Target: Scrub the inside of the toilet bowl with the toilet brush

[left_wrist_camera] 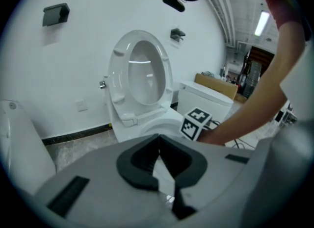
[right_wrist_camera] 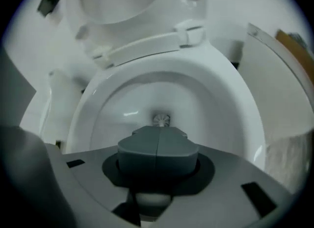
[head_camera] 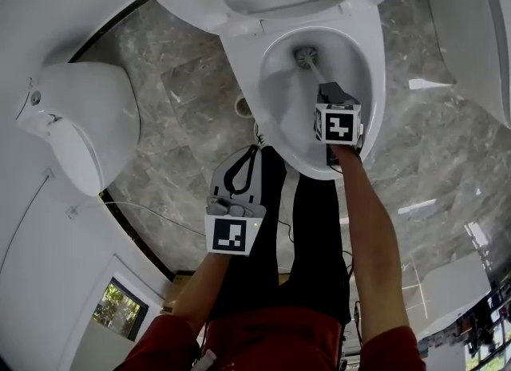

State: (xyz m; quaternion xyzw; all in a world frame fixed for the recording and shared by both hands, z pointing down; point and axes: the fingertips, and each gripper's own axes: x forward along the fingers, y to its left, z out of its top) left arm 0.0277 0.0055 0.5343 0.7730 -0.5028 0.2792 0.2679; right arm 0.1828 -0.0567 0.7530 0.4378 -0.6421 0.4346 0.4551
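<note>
Inside the white ceramic toilet bowl (head_camera: 275,102), twelve o'clock of the right gripper (head_camera: 330,90) clamping its handle, the white round-headed toilet brush (head_camera: 306,57) seemingly touches bottom, mid-scrub. Left gripper (left_wrist_camera: 158,138) jaws meet, empty. Next: sweep the walls firmly.

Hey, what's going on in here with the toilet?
A person is cleaning the white ceramic toilet bowl. Their right hand-held gripper is closed on the white-handled toilet brush, whose bristle head sits low in the bowl, near the drain. The left hand-held gripper hangs shut and empty over the grey marble floor beside the toilet. The white seat and lid are raised.
</note>
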